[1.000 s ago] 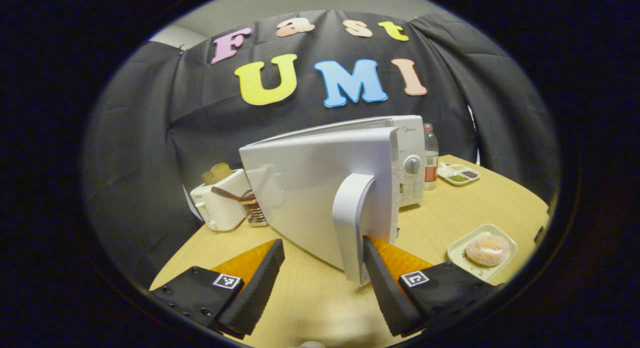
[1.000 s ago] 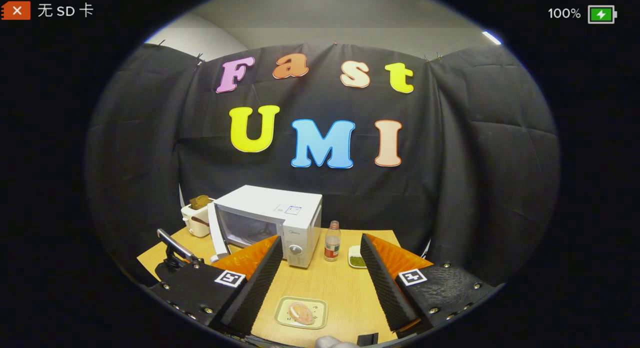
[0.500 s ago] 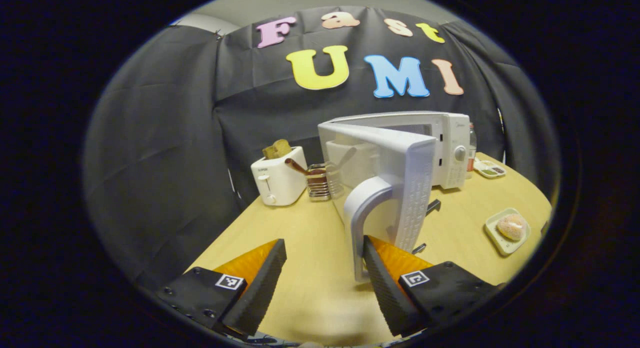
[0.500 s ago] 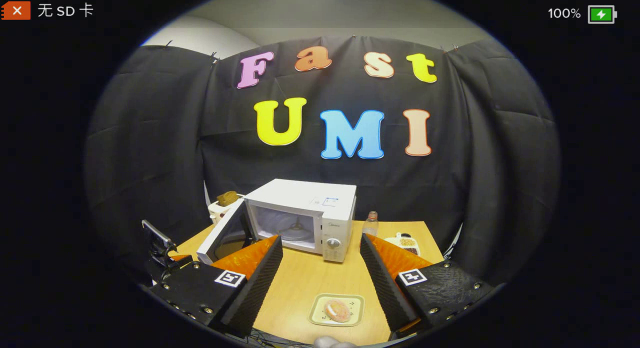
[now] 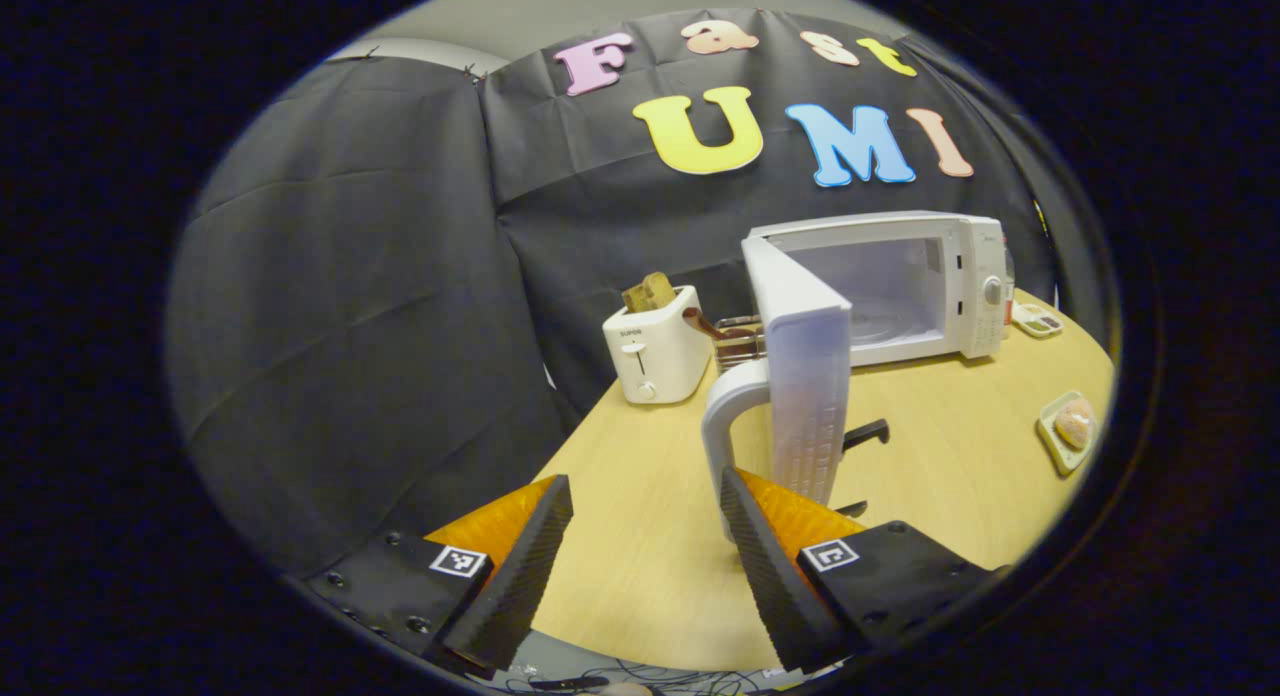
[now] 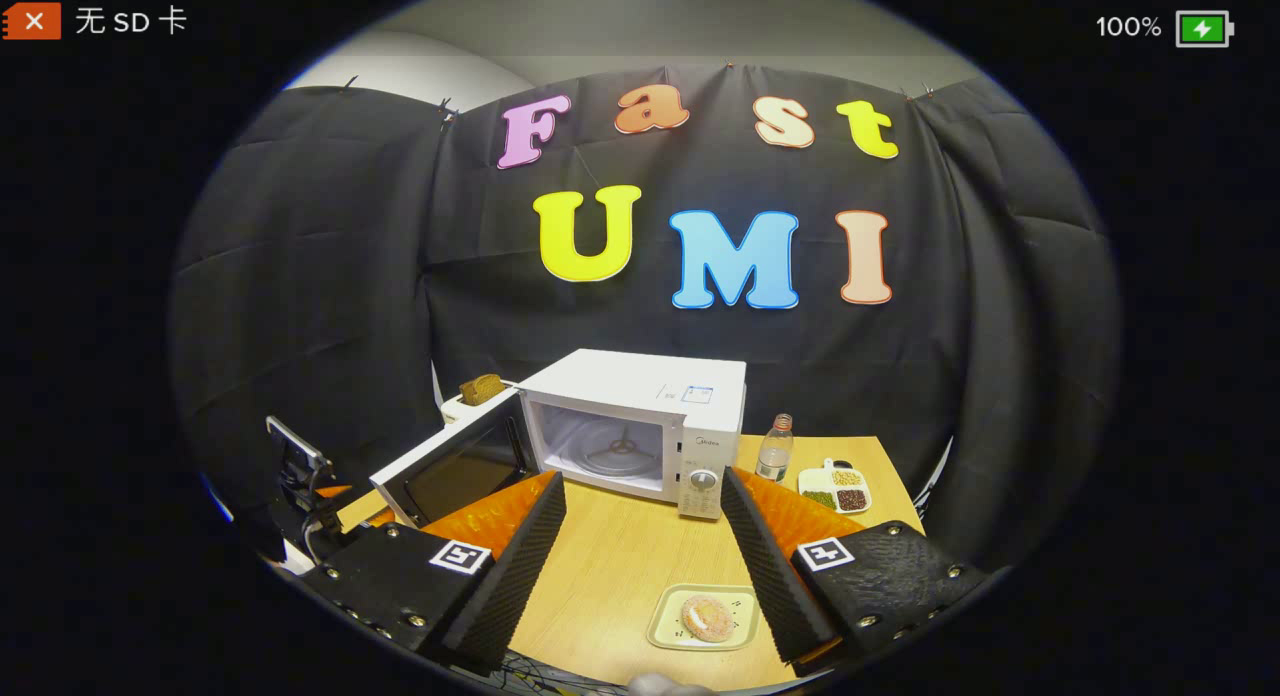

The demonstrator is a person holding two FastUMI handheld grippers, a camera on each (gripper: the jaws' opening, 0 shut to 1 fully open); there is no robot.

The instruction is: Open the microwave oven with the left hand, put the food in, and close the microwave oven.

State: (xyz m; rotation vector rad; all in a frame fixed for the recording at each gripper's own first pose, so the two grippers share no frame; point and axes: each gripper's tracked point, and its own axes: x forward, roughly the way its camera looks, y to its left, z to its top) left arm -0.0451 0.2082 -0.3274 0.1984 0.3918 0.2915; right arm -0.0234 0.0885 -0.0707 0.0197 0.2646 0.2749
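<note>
The microwave door (image 5: 800, 376) has swung much wider than a second ago: then it hid most of the oven front in the left gripper view, and now it stands edge-on, with the white cavity and its turntable (image 5: 880, 321) in plain sight. The left hand-held gripper (image 5: 640, 536) has its fingers spread wide; its right finger (image 5: 765, 546) sits just beside the foot of the door's curved handle (image 5: 725, 416), about as it did half a second back, while the other finger stands well clear — nothing is pinched between them.

The right hand-held gripper (image 6: 640, 536) is spread too, holding nothing, above the bench (image 6: 620, 566). Its view has drifted, so the microwave (image 6: 650, 416) now sits nearer the centre, and the plate (image 6: 705, 617) with the round bun (image 6: 707, 617) lies between its fingers at the near edge of the bench, well apart from the oven.

From the right gripper view the open door (image 6: 450, 466) is seen slanting out to the left, dark window showing, with the left gripper's rig (image 6: 300, 476) just beyond it; a bottle (image 6: 774, 448) and a small dish of grains (image 6: 838, 488) stand right of the microwave. The left gripper view gives what that one mostly hides — a white toaster (image 5: 655, 351) with bread in its slot and a rack (image 5: 738, 338) beside it behind the door, plus the door's latch hooks (image 5: 865, 433) jutting from its inner face. There the plate (image 5: 1068, 431) lies far off at the right edge.
</note>
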